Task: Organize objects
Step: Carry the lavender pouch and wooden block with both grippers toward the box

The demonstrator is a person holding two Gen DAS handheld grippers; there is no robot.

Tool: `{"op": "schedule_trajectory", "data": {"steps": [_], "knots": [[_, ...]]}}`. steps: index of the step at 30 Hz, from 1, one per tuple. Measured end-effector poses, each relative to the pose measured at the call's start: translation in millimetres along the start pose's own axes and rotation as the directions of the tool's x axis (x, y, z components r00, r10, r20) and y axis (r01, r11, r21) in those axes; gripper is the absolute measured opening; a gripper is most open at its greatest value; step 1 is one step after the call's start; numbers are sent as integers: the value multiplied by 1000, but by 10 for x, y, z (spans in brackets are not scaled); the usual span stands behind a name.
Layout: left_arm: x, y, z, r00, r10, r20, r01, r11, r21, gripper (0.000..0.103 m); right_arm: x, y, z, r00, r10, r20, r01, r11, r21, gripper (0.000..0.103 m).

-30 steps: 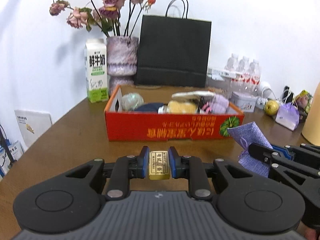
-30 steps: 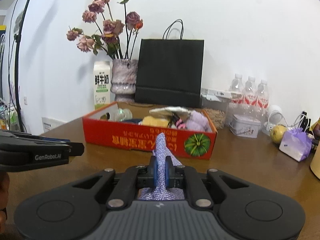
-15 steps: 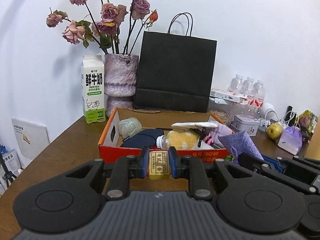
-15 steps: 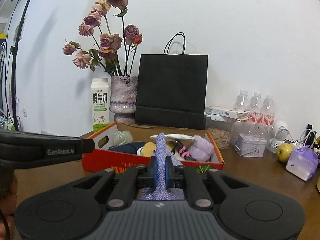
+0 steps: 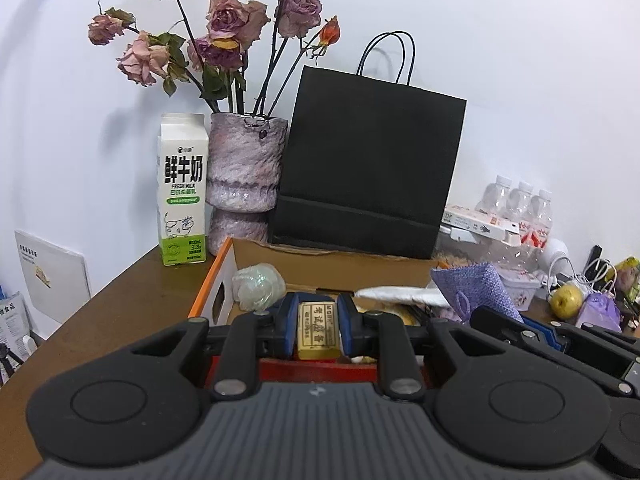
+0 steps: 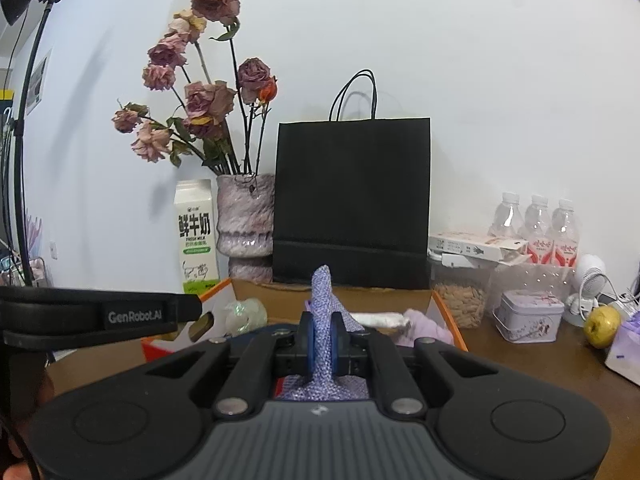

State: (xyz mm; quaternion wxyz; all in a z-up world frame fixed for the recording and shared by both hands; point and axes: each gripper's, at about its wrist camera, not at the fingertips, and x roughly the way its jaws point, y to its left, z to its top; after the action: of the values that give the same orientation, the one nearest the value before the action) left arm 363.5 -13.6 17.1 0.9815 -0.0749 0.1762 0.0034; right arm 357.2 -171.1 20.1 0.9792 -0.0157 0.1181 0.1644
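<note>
My left gripper [image 5: 318, 330] is shut on a small gold bar-shaped block [image 5: 318, 332] with printed characters, held over the near edge of the red cardboard box [image 5: 218, 276]. My right gripper [image 6: 322, 340] is shut on a purple woven pouch [image 6: 323, 312], which stands up between the blue pads above the same box [image 6: 444, 308]. In the left wrist view the pouch [image 5: 476, 288] and the right gripper's fingers [image 5: 516, 328] show at the right. The box holds a crumpled clear bag [image 5: 258, 286], a silver packet [image 5: 400, 294], a dark item and a lilac cloth [image 6: 424, 330].
Behind the box stand a milk carton [image 5: 183, 192], a vase of dried roses [image 5: 242, 178] and a black paper bag [image 5: 368, 160]. To the right are water bottles [image 6: 536, 220], a jar of nuts [image 6: 460, 300], a lilac tin [image 6: 530, 316], a pear [image 6: 602, 320] and cables.
Both grippers have moved forward and up with their loads, from in front of the red box to over its near edge. The box front has dropped out of sight beneath them.
</note>
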Motion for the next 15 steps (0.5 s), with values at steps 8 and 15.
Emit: {"op": "schedule_trajectory", "data": {"steps": [8, 15], "knots": [[367, -8, 170, 1000, -9, 20, 9, 1000, 1, 22, 365, -74, 125, 1000, -4, 18, 5, 1000, -18, 7], [695, -30, 283, 1000, -3, 25, 3, 1000, 5, 22, 687, -112, 208, 1000, -5, 23, 5, 999, -36, 7]]}}
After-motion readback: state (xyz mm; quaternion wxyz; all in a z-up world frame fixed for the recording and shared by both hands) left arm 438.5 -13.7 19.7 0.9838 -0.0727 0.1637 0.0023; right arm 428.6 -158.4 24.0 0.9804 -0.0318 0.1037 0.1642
